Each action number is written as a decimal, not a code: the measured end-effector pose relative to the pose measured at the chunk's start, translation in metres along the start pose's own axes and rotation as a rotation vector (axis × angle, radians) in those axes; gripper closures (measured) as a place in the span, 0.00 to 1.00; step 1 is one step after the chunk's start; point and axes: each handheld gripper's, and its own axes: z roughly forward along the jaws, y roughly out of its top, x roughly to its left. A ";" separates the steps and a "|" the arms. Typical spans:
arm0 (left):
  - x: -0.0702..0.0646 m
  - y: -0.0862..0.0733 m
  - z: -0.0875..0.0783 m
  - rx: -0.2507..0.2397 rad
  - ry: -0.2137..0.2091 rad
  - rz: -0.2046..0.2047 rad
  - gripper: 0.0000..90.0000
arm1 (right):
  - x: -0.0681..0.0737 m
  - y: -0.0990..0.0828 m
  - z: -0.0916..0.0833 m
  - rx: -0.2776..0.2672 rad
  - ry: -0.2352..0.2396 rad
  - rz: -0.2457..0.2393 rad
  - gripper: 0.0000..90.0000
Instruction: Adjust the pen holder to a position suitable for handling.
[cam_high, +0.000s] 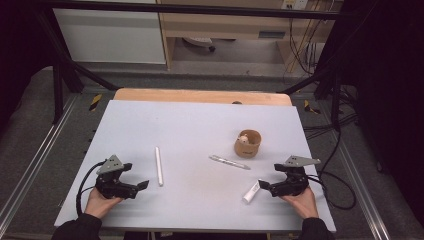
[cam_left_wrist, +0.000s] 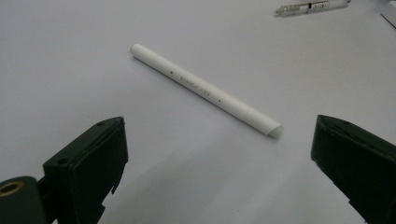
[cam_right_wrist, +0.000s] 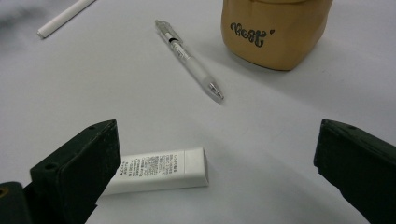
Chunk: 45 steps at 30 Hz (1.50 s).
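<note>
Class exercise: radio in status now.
Both grippers open: left gripper, right gripper. White stick ahead of left; small tube by right. Nothing blocking.

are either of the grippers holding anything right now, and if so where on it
Nothing is held. The left gripper has its jaws open short of the white pen, and the right gripper has its jaws open over the small white tube without pressing on it.

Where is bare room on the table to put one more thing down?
The far half of the table, beyond the white stick, is bare, and so is the middle patch between that stick and the clear pen. It is crowded on the right, where the pen, the brown cup and the small white tube lie close.
</note>
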 end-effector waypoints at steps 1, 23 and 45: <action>0.000 0.000 0.000 0.000 0.001 0.000 0.04 | 0.000 0.000 0.000 -0.001 0.001 -0.001 0.01; 0.001 0.000 -0.001 -0.003 -0.006 -0.002 0.04 | 0.010 0.014 0.003 -0.002 -0.013 -0.031 0.01; 0.001 -0.001 0.000 0.005 0.000 -0.003 0.04 | 0.025 0.044 0.014 0.003 -0.038 -0.074 0.02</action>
